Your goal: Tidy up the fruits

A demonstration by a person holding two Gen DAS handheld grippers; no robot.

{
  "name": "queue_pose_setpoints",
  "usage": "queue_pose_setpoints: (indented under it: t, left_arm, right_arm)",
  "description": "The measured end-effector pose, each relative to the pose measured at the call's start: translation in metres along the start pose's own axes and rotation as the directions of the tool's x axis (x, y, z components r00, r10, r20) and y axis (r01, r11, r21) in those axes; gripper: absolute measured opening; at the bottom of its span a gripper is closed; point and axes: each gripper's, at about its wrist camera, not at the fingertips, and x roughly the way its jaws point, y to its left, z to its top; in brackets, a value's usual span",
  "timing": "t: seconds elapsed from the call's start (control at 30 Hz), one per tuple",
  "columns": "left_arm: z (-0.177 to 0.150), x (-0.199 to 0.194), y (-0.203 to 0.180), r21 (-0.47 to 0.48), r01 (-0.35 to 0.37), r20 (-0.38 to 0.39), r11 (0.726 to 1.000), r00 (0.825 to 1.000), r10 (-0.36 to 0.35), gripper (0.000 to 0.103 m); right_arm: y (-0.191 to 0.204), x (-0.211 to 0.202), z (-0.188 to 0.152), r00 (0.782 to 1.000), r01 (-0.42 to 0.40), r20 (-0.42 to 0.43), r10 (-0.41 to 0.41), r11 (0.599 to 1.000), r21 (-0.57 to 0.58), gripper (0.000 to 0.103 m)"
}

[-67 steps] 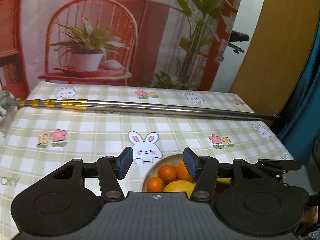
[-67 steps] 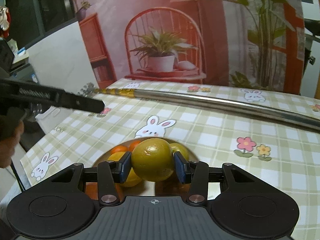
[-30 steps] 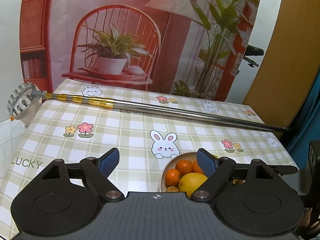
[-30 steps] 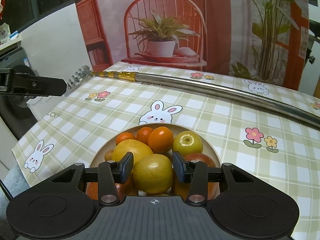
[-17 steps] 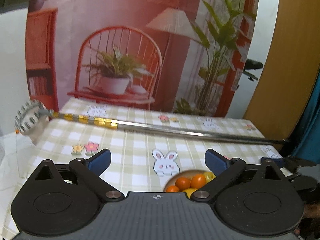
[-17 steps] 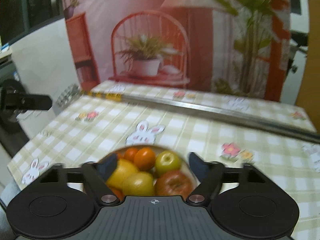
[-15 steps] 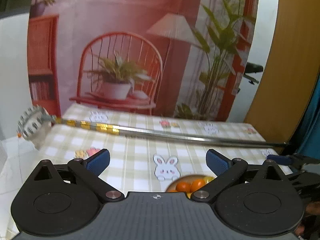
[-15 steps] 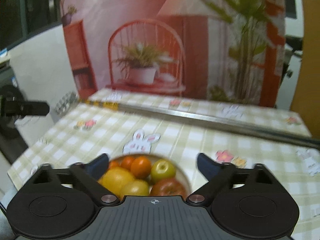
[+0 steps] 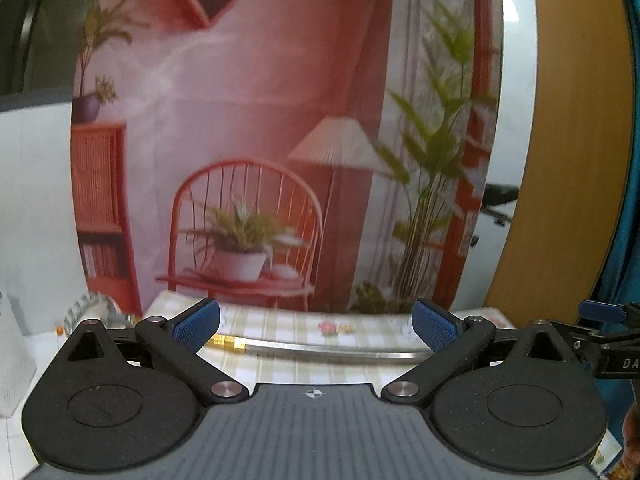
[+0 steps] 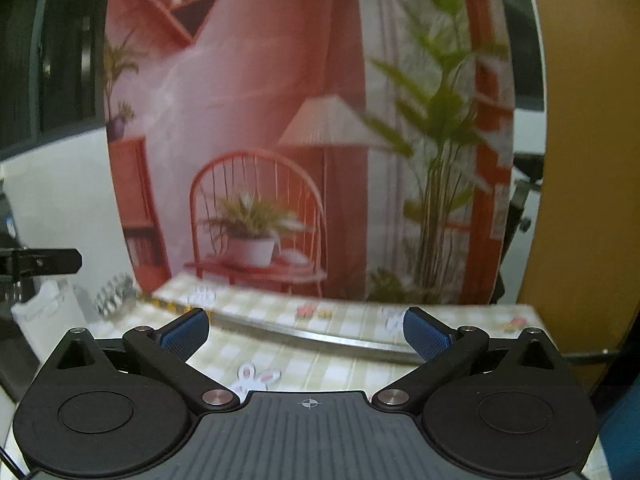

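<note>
Right gripper (image 10: pixel 306 328) let go of the yellow fruit into the bowl, jaws just opened wide, nothing between. Left gripper (image 9: pixel 316 320) widened too (empty throughout). Both rose and tipped up; bowl dropped out of both views, backdrop (image 9: pixel 280 120) filled frames.

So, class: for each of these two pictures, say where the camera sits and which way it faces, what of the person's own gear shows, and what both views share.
Left wrist view: sits behind the left gripper, facing forward over the checked tablecloth toward the printed backdrop; its open, empty jaws show, and the other gripper's tip at the right edge.
Right wrist view: sits behind the right gripper, facing the same way; its open, empty jaws show, having just been opening.
Shared: tablecloth, metal pole, backdrop.
</note>
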Motion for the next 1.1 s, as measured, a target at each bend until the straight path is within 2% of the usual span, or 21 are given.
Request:
queue_pose_setpoints:
  t: [0.2, 0.4, 1.1]
  left_arm:
    - [0.013, -0.017, -0.016, 0.04, 0.011, 0.056, 0.999, 0.998, -0.013, 0.103]
    - [0.017, -0.022, -0.03, 0.099, -0.028, 0.091, 0.995, 0.996, 0.019, 0.103]
    - [0.019, -0.029, -0.029, 0.104, -0.001, 0.109, 0.995, 0.994, -0.01, 0.103]
  right_arm:
    - [-0.006, -0.035, 0.022, 0.996, 0.019, 0.091, -0.02, 1.0, 0.016, 0.103]
    - [-0.011, -0.053, 0.03, 0.992, 0.022, 0.126, -0.026, 0.999, 0.032, 0.103]
    - [-0.011, -0.058, 0.031, 0.99, 0.046, 0.134, -0.052, 0.998, 0.046, 0.103]
